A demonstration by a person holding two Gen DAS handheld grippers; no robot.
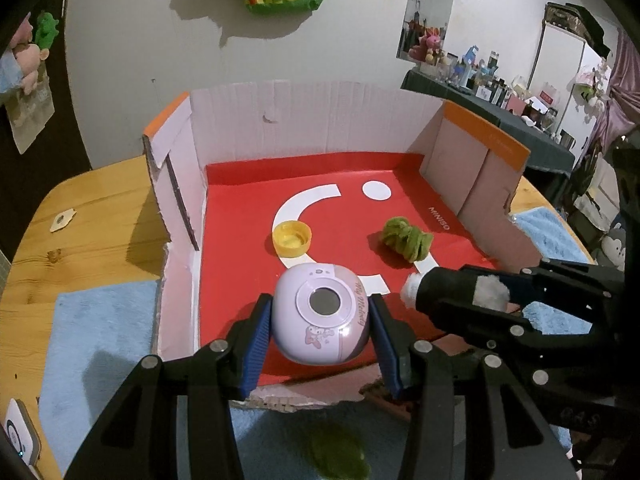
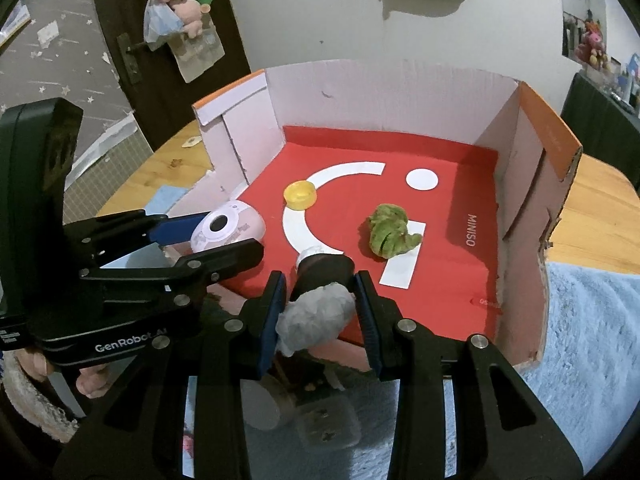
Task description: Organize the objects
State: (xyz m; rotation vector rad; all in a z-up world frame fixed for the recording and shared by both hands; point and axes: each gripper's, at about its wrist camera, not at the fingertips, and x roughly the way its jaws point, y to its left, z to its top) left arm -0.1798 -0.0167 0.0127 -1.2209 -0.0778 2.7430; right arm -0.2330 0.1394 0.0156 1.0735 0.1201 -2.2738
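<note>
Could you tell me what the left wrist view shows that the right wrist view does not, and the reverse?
Left wrist only: a cluttered dark shelf at far right, and a white device at the table's near left edge.

Right wrist only: a dark door hung with plush toys, and fingers of the person's left hand.

Both: the cardboard box, its yellow cap and green fuzzy bundle, the left claw shut on a lilac case, and the right claw shut on a dark tube with white fluff.
</note>
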